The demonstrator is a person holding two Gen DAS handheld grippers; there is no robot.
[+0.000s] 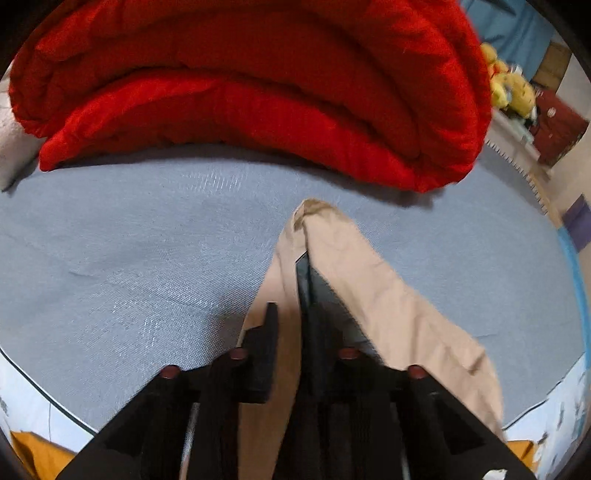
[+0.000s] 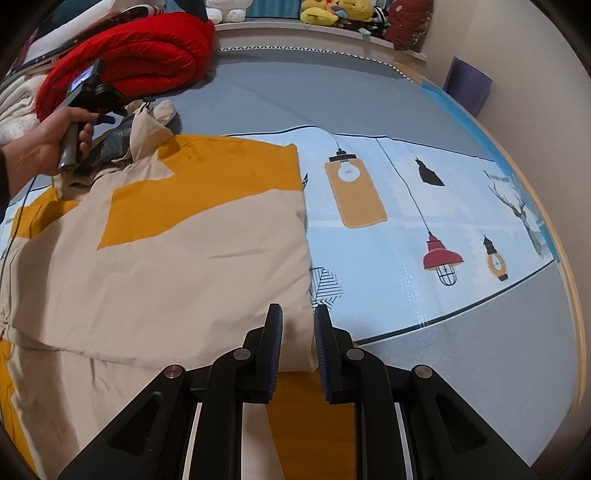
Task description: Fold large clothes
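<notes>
A beige and mustard padded jacket [image 2: 177,258] lies spread on a pale blue sheet printed with lamps [image 2: 388,206]. My right gripper [image 2: 298,332] is at the jacket's near right corner, its pads closed on the thick folded edge. At the far left a hand [image 2: 40,151] holds my left gripper [image 2: 92,96] over a raised beige part with grey lining [image 2: 118,144]. In the left wrist view the left gripper [image 1: 290,295] is shut on that beige cloth [image 1: 369,280], which drapes over the right finger and hides its tip.
A rolled red quilt [image 1: 258,92] lies on the grey-blue bed cover [image 1: 129,258] just beyond the left gripper. Yellow plush toys [image 2: 332,11] sit on the headboard ledge. White bedding [image 2: 14,107] is piled at the far left, and a purple item [image 2: 467,85] leans on the wall.
</notes>
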